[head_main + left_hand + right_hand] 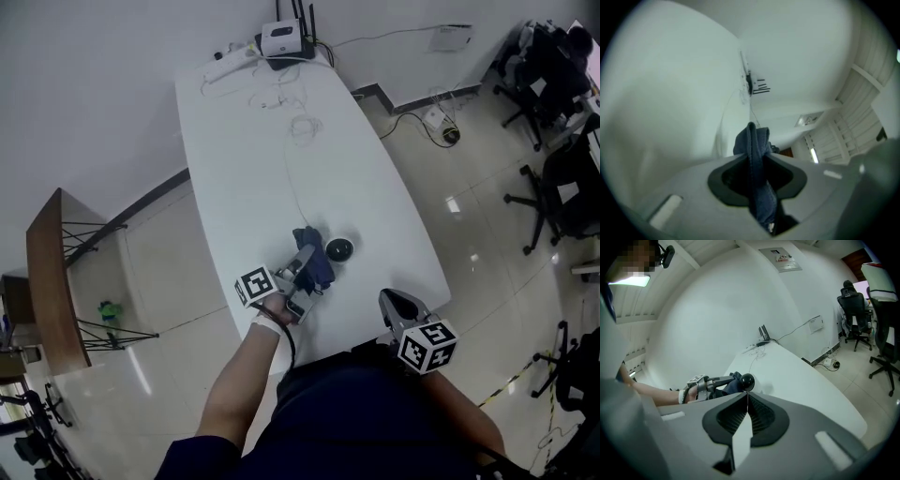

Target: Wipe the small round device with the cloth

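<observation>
On table [244, 187], cloth [314, 251] just left of round device [339, 249]; router [281, 39] at far end.

A long white counter [234, 159] is stretching toward a white wall [84, 75], a router [281, 39] sitting at its far end (cables [298, 122] trailing nearby). Black office chairs [548, 66] are standing on the glossy tiled floor [469, 253].

Setting: office room.
Black office chairs [574, 169] on glossy tiled floor [469, 253]; long white counter [234, 169], router [281, 39] at its far end.
</observation>
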Action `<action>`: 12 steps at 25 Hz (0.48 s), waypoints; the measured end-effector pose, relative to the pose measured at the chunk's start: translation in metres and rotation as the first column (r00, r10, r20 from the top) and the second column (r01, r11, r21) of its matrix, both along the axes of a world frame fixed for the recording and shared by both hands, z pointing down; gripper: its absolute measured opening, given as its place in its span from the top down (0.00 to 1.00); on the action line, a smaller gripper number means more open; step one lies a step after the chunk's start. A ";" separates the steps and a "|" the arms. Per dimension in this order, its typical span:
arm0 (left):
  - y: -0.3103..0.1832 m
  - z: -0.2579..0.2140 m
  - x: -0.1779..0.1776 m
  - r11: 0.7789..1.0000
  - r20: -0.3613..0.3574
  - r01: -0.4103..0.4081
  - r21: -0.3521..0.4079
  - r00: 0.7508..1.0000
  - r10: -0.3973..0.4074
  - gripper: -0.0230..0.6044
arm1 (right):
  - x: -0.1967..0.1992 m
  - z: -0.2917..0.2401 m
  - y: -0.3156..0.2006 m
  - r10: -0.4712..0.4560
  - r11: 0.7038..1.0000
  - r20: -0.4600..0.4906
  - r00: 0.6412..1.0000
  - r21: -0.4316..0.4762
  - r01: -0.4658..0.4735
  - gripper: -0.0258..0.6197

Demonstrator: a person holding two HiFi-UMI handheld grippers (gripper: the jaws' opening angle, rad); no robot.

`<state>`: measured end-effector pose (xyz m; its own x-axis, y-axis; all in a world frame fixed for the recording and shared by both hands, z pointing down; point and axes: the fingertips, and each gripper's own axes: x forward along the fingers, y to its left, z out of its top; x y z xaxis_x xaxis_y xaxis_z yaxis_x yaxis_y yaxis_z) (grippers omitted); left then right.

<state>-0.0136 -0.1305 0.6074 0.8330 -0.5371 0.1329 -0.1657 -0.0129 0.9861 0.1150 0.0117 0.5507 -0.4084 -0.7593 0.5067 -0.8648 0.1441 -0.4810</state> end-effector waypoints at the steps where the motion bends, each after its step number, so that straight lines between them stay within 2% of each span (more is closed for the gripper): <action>1: 0.001 -0.015 0.005 0.998 0.029 -0.025 0.056 0.999 0.023 0.81 | 0.002 0.003 0.001 -0.001 1.000 0.005 1.000 -0.003 0.001 0.94; 3: 0.004 -0.041 0.017 0.979 0.146 -0.100 0.180 0.986 0.074 0.81 | 0.007 0.006 0.001 -0.002 1.000 0.012 1.000 -0.002 0.002 0.94; 4: 0.006 -0.052 0.024 0.959 0.229 -0.149 0.243 0.969 0.093 0.81 | 0.010 0.006 0.001 -0.002 1.000 0.014 1.000 0.001 0.002 0.94; 5: 0.008 -0.061 0.032 0.930 0.325 -0.208 0.303 0.940 0.104 0.81 | 0.012 0.006 0.000 -0.002 1.000 0.015 1.000 0.005 0.002 0.94; 6: 0.011 -0.068 0.041 0.893 0.428 -0.280 0.352 0.897 0.113 0.81 | 0.015 0.006 -0.002 -0.003 1.000 0.015 1.000 0.010 0.003 0.94; 7: 0.016 -0.074 0.051 0.848 0.531 -0.363 0.387 0.839 0.117 0.81 | 0.017 0.006 -0.004 -0.005 1.000 0.015 1.000 0.014 0.005 0.94; 9: 0.032 -0.077 0.072 0.737 0.713 -0.540 0.407 0.692 0.113 0.81 | 0.021 0.009 -0.009 -0.015 1.000 0.013 1.000 0.018 0.015 0.94; 11: 0.048 -0.069 0.091 0.613 0.840 -0.692 0.381 0.537 0.084 0.81 | 0.024 0.016 -0.013 -0.033 0.999 -0.001 0.999 0.017 0.033 0.94; 12: 0.053 -0.062 0.098 0.566 0.874 -0.739 0.365 0.481 0.066 0.81 | 0.025 0.020 -0.016 -0.045 0.999 -0.014 0.999 0.015 0.045 0.94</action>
